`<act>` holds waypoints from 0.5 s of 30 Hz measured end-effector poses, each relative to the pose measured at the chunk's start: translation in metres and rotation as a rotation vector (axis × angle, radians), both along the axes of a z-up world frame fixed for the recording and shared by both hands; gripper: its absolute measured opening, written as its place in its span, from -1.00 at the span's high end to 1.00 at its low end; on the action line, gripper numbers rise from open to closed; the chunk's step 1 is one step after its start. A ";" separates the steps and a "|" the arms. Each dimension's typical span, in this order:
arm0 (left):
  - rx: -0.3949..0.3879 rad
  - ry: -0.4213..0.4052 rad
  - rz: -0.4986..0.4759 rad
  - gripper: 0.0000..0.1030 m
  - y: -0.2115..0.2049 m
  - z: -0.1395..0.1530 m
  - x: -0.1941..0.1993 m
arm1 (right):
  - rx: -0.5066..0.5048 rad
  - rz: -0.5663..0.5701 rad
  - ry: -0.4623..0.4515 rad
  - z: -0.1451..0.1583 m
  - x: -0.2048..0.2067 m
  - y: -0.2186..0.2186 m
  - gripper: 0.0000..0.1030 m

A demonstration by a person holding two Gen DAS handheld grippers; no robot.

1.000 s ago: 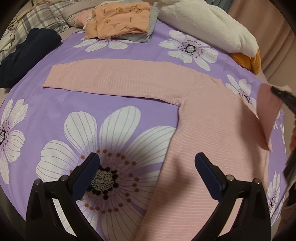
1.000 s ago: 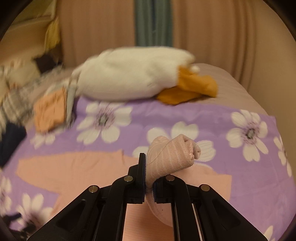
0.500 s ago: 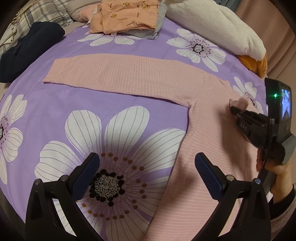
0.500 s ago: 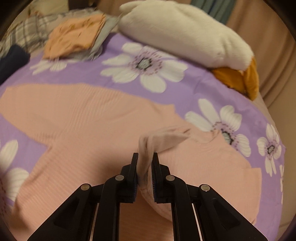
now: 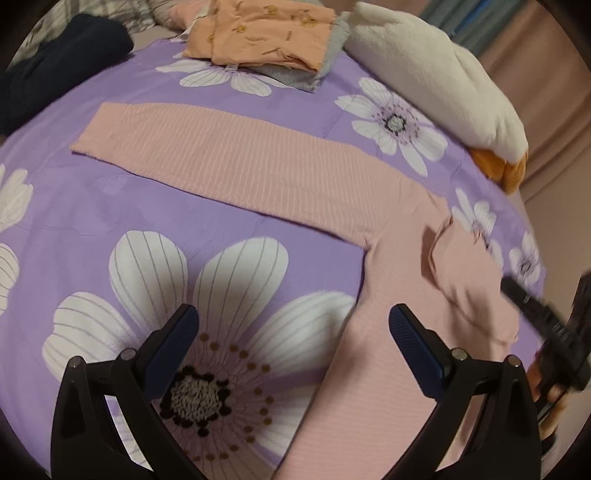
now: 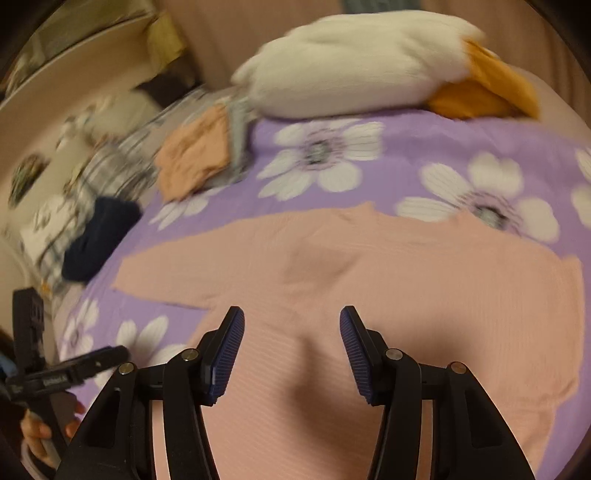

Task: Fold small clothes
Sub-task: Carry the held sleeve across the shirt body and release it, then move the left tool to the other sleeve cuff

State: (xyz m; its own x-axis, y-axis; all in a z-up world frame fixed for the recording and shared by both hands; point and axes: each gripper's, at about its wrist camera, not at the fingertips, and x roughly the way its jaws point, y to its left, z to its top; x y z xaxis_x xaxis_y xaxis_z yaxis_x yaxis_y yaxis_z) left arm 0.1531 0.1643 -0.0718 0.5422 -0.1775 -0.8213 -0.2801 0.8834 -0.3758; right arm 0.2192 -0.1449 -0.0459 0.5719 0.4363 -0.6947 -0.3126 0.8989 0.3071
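A pink ribbed long-sleeved top (image 5: 391, 369) lies flat on the purple flowered bedspread (image 5: 74, 206). Its left sleeve (image 5: 229, 162) stretches out to the left. Its right sleeve (image 5: 465, 273) lies folded over the body. My left gripper (image 5: 291, 336) is open and empty, hovering over the bedspread at the top's left edge. My right gripper (image 6: 291, 343) is open and empty above the top's body (image 6: 424, 295); it also shows at the right edge of the left wrist view (image 5: 532, 310).
A folded orange garment on a grey one (image 5: 266, 33) lies at the back. A dark navy garment (image 5: 55, 70) lies at the back left. A white and orange plush pillow (image 5: 436, 85) lies at the back right.
My right gripper has opened and let go of the right sleeve, which now lies folded on the top's body. The right gripper has drawn back. The left gripper has hardly moved.
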 end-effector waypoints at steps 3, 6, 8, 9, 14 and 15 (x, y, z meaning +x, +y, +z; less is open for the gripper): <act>-0.038 0.011 0.034 -0.99 0.011 -0.004 0.007 | -0.032 -0.053 0.027 -0.014 0.006 -0.008 0.09; -0.036 0.013 0.069 -0.99 0.023 -0.005 0.013 | -0.027 -0.041 0.019 -0.022 0.013 0.004 0.29; -0.038 0.011 0.081 -0.99 0.031 -0.005 0.016 | -0.024 -0.029 0.010 -0.026 0.021 0.016 0.44; -0.038 0.008 0.086 -0.99 0.034 -0.004 0.017 | -0.023 -0.025 0.011 -0.027 0.026 0.021 0.46; -0.066 -0.002 0.133 -0.99 0.055 -0.005 0.025 | -0.058 -0.020 -0.001 -0.031 0.054 0.047 0.46; -0.072 -0.004 0.142 -0.99 0.059 -0.005 0.025 | -0.066 -0.025 0.004 -0.034 0.065 0.056 0.46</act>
State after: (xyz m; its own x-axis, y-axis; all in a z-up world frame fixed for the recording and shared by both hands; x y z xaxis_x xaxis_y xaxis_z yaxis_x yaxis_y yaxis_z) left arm 0.1785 0.2237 -0.0771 0.5696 -0.1571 -0.8068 -0.3989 0.8054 -0.4384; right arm 0.2840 -0.0894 -0.0799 0.5792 0.3753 -0.7237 -0.2887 0.9246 0.2484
